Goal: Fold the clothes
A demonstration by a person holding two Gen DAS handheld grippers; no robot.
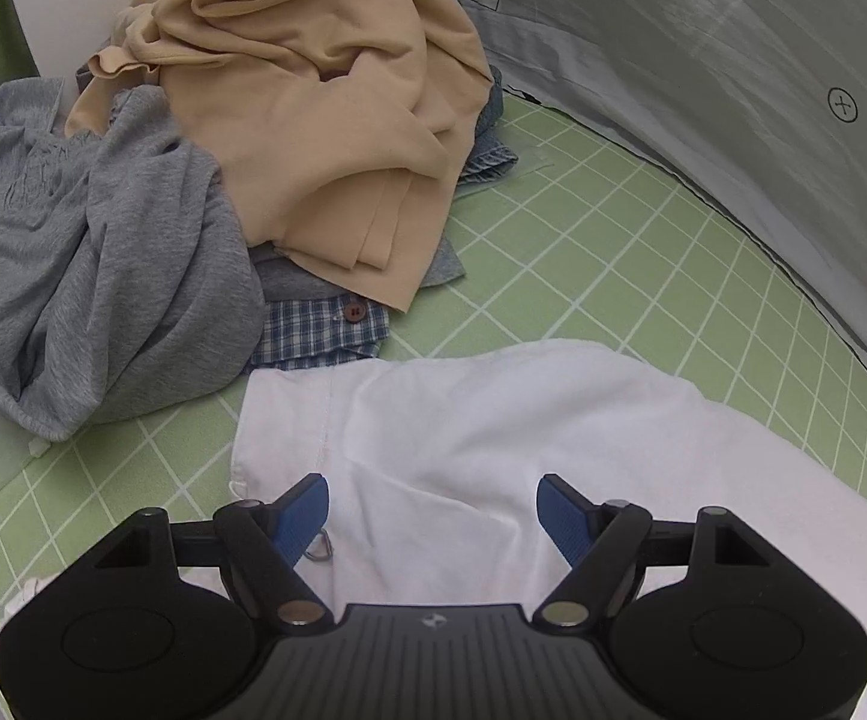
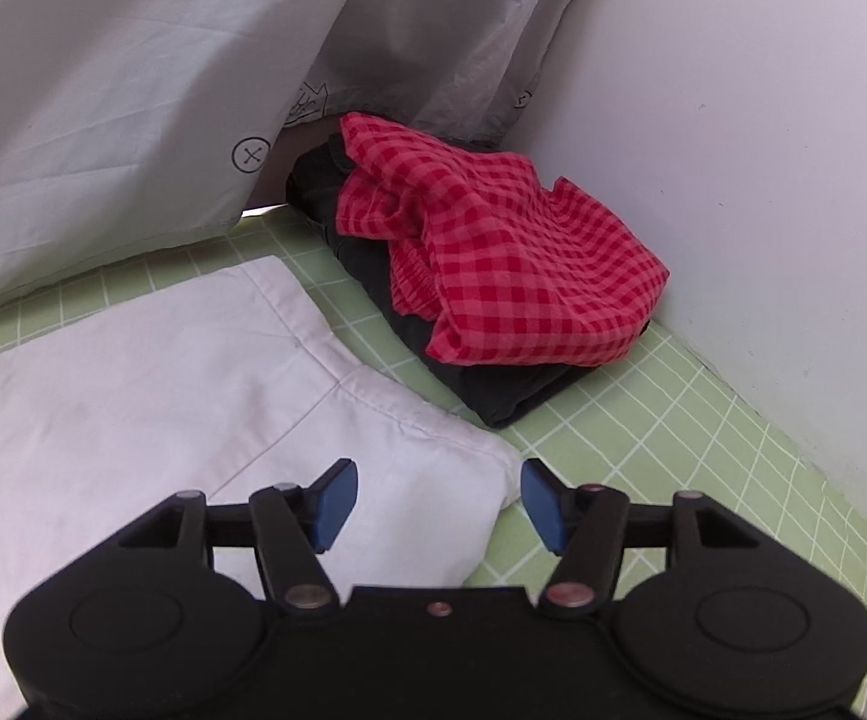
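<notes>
Garment (image 1: 463, 438) beneath spread left tool (image 1: 433, 516)

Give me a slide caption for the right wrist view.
Open right hand-held gripper over white garment, red checked cloth beyond.

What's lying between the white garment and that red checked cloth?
In the right wrist view, a strip of bare green grid mat separates the white garment from the red checked cloth, which sits atop a folded dark garment.

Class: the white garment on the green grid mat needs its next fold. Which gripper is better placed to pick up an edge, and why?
Probably right. The right gripper is open, straddling the white garment at its corner edge. The left gripper, also open, hovers over the garment's flat middle, where no edge lies between its fingers.
</notes>
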